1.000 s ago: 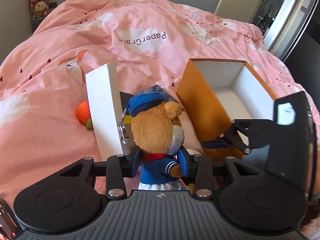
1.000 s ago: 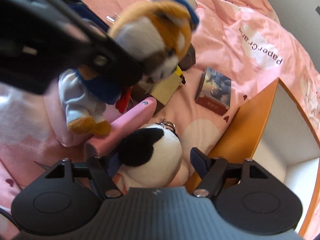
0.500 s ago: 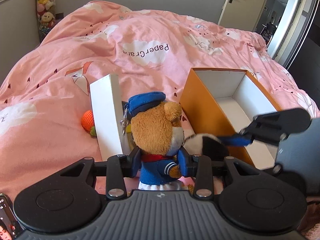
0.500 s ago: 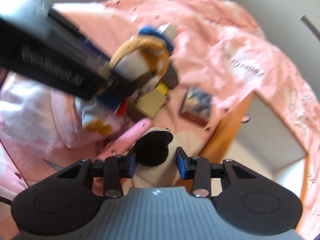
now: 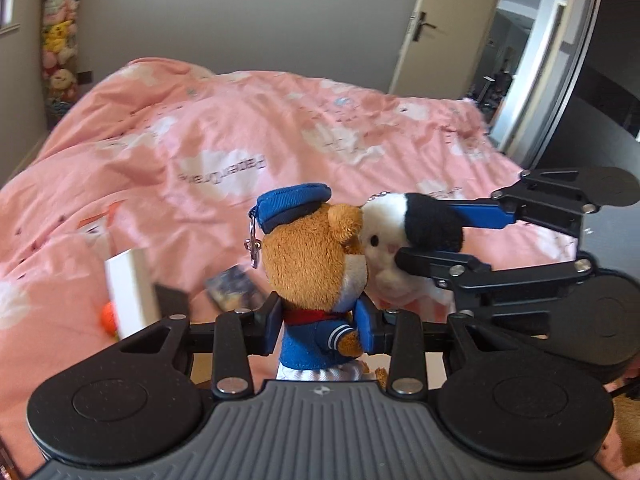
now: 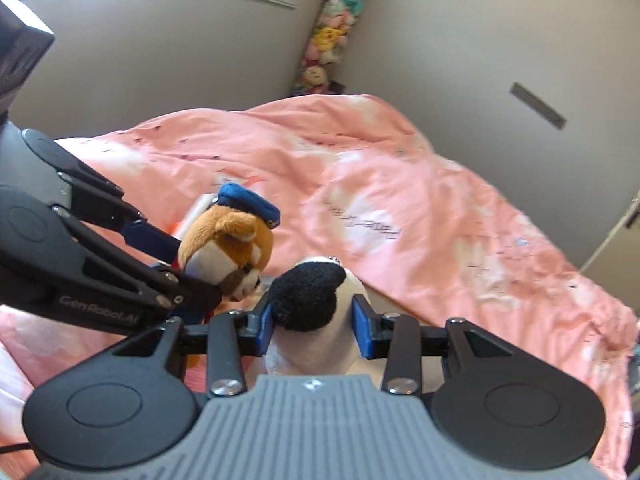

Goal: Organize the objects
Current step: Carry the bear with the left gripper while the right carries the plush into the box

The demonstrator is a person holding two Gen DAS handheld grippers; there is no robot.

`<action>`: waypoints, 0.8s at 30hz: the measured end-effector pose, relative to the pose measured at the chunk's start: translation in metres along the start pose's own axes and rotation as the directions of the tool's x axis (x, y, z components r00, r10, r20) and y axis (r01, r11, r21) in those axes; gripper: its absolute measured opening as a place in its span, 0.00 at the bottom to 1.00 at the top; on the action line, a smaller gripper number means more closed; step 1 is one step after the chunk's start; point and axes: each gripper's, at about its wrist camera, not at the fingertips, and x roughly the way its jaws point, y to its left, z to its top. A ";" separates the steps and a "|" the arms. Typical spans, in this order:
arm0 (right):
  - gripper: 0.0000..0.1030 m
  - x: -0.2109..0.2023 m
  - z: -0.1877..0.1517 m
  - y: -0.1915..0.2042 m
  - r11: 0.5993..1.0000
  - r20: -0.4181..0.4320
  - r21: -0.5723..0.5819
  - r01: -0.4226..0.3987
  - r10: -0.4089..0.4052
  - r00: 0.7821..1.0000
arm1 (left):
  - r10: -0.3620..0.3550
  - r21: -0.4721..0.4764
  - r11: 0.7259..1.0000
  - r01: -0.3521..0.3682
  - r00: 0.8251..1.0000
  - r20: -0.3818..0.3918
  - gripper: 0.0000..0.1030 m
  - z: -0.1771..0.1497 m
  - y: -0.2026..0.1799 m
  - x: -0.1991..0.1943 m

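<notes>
The left tongs are matte black, with a ribbed grey housing at the near edge bearing a small logo; two round black discs flank it, each with an embossed circle; black linkage bars carry silver screws, and the fingers end in blue pads. The right tongs are built alike: ribbed grey housing, twin black discs, silver screw heads, blue pads; seen from the right wrist, the left tongs' black side arm carries grey lettering reading "GenRobot.AI"; a thin black cable shows at the lower left edge.
</notes>
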 end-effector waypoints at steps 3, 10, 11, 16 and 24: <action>0.40 0.001 -0.006 -0.022 0.999 -0.023 0.025 0.046 -0.045 0.999 | -0.066 0.014 0.998 0.066 0.998 -0.022 0.41 0.013 -0.016 0.013; 0.40 0.030 -0.034 -0.071 0.987 -0.137 0.154 0.044 -0.022 0.990 | -0.180 -0.031 0.984 0.177 0.965 -0.192 0.41 0.029 -0.022 0.088; 0.40 0.038 -0.039 -0.077 0.984 -0.159 0.175 0.039 -0.011 0.987 | -0.180 -0.034 0.984 0.177 0.960 -0.215 0.41 0.030 -0.022 0.100; 0.40 0.074 -0.061 -0.098 0.968 -0.223 0.249 0.015 0.043 0.974 | -0.177 -0.067 0.984 0.164 0.922 -0.344 0.41 0.032 -0.019 0.153; 0.40 0.131 -0.071 -0.116 0.955 -0.240 0.285 -0.084 0.156 0.958 | -0.083 -0.004 0.996 0.089 0.908 -0.411 0.41 0.035 -0.012 0.196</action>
